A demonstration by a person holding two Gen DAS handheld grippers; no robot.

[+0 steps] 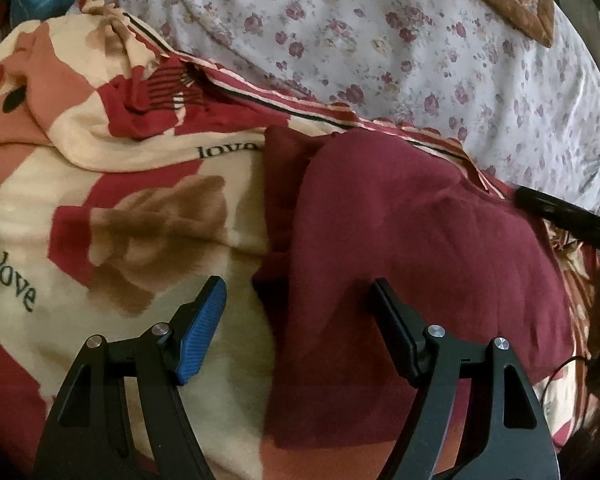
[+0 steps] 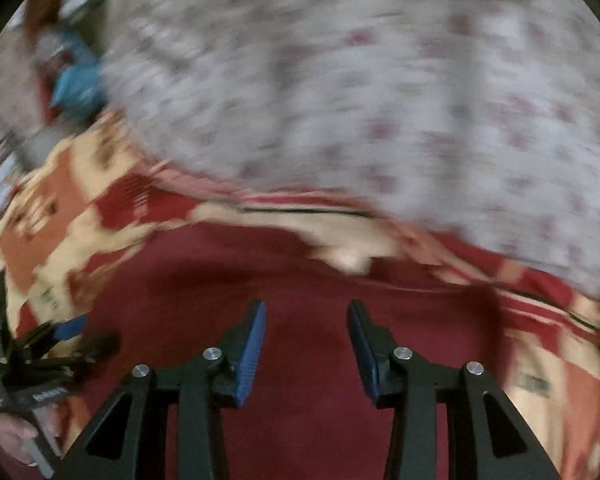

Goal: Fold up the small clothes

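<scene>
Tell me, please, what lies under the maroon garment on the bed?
The maroon garment lies on a red-and-cream blanket printed with "love", which shows around its edges. Behind it sits a floral quilt. Whatever is directly beneath the garment is covered.

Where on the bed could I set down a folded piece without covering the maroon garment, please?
The patterned blanket lies bare left of the maroon garment, between its left edge and the "love" print. The floral quilt behind is also free. Right of the garment is crowded: the right gripper reaches in there.
</scene>
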